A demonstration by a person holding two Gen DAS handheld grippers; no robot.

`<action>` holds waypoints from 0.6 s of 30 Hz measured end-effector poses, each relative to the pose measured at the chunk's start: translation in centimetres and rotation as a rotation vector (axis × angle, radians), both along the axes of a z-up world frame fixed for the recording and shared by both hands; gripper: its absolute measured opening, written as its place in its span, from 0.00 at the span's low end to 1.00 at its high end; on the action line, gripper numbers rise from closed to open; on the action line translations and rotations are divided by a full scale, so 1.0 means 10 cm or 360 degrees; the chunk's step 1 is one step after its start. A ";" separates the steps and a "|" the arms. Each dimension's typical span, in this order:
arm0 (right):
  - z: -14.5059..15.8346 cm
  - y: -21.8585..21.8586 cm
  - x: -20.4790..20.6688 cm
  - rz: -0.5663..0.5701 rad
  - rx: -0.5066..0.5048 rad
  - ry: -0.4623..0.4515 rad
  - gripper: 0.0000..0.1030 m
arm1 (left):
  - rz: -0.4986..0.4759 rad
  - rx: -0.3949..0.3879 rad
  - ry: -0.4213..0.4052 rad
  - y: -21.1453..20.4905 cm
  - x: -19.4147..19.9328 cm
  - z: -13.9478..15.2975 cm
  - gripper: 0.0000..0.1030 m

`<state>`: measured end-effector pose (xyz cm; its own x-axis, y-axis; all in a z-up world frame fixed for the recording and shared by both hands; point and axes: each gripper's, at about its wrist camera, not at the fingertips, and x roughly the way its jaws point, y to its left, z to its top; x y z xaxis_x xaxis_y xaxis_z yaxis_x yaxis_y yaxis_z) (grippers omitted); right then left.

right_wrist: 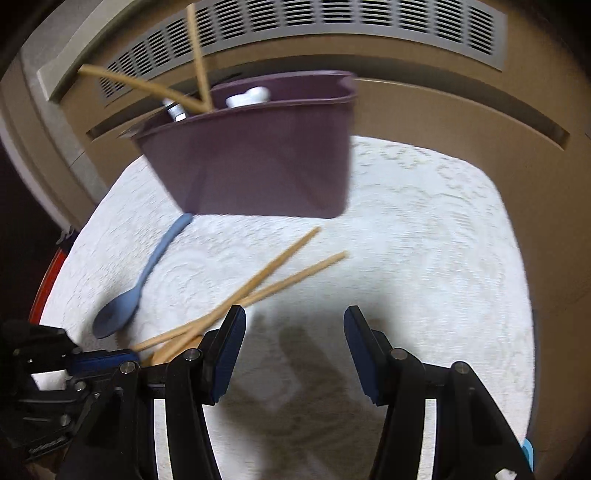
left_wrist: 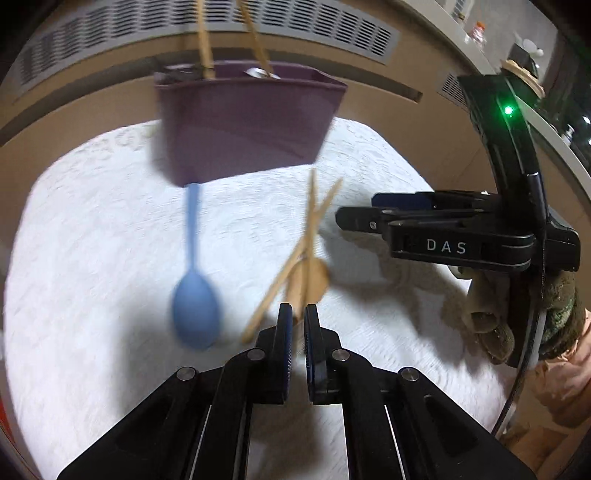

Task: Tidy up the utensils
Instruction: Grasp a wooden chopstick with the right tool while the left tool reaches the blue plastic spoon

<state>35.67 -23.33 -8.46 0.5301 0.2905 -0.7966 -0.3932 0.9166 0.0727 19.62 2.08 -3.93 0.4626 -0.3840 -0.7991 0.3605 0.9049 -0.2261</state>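
A purple utensil holder (left_wrist: 243, 122) stands at the back of the white tablecloth (left_wrist: 92, 258), with wooden sticks and metal pieces poking out; it also shows in the right wrist view (right_wrist: 258, 158). A blue spoon (left_wrist: 195, 295) lies in front of it, seen too in the right wrist view (right_wrist: 125, 299). Wooden chopsticks (left_wrist: 310, 229) and a wooden spoon (left_wrist: 314, 280) lie crossed beside it. My left gripper (left_wrist: 298, 314) is shut on the wooden spoon's handle. My right gripper (right_wrist: 293, 321) is open and empty above the cloth, right of the chopsticks (right_wrist: 273, 273).
A beige wall with a grey vent grille (right_wrist: 332, 29) runs behind the table. The right gripper's body (left_wrist: 443, 229) and a gloved hand (left_wrist: 517, 317) show at the right of the left wrist view. A shelf with small items (left_wrist: 517, 55) is at far right.
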 end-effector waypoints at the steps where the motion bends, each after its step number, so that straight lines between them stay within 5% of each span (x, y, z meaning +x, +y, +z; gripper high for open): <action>1: -0.01 0.06 -0.01 0.0024 -0.0003 0.0010 0.52 | 0.0037 0.0002 -0.0008 0.02 -0.02 0.01 0.07; 9: -0.17 0.48 -0.08 0.0134 0.0069 0.0210 0.44 | 0.0402 -0.0026 -0.0030 0.68 -0.02 0.05 0.10; 12: -0.23 0.67 -0.13 0.0132 -0.0004 0.0158 0.42 | 0.0444 -0.0064 -0.0013 0.75 0.01 0.02 0.30; 14: -0.22 0.75 -0.17 0.0151 -0.0047 0.0128 0.27 | 0.0439 -0.0083 0.0003 0.74 0.05 -0.01 0.42; 18: -0.18 0.71 -0.23 0.0193 -0.0067 0.0127 0.14 | 0.0394 -0.0096 0.0029 0.63 0.21 -0.04 0.45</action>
